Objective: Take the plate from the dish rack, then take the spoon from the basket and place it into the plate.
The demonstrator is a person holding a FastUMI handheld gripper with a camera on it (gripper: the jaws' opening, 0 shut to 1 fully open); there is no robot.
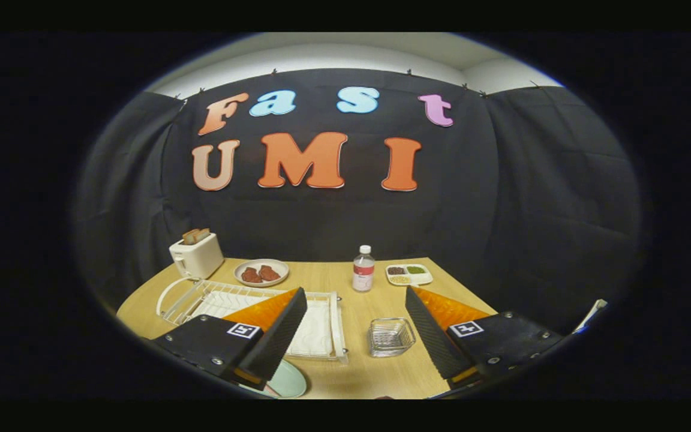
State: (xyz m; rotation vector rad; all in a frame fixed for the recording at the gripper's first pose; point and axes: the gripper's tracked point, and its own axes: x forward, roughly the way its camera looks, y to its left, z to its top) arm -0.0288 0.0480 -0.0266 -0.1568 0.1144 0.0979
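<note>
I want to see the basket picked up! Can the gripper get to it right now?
Probably yes. The gripper is open, and the wire basket sits on the table between its fingers with nothing in front of it.

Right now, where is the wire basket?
The basket stands on the table, between the open gripper's fingers, just right of the dish rack and nearer than the bottle.
</note>
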